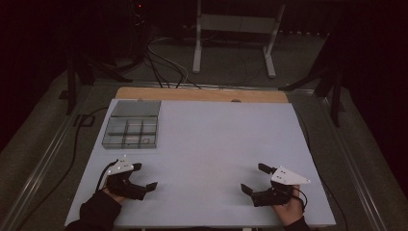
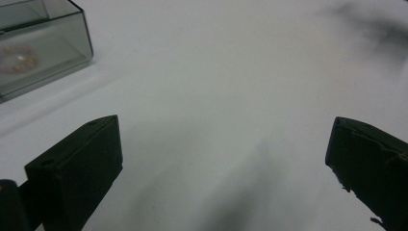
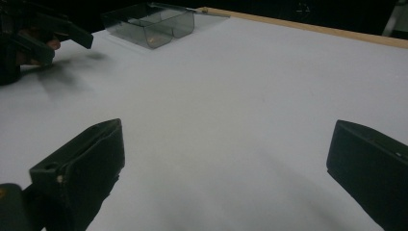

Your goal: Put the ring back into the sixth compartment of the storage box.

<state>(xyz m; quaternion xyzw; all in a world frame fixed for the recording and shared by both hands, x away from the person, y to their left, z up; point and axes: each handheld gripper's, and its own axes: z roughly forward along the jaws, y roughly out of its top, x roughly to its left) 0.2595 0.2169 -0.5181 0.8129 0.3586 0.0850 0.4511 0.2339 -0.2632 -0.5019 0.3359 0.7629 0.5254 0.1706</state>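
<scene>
A clear plastic compartment box (image 1: 132, 126) with its lid folded back sits at the far left of the white table top (image 1: 207, 144). One front compartment holds a small ring-shaped item (image 1: 146, 141). My left gripper (image 1: 143, 176) rests near the front left edge, open, with nothing between its jaws. My right gripper (image 1: 255, 178) rests near the front right, also open and empty. In the left gripper view the box corner (image 2: 43, 48) lies up and to the left. In the right gripper view the box (image 3: 151, 24) stands far off, with the other gripper (image 3: 57, 33) at the left.
A wooden strip (image 1: 202, 94) runs along the table's far edge. Beyond it are cables (image 1: 163, 67) on the floor and a white stand frame (image 1: 235, 29). Dark stands flank the table on both sides.
</scene>
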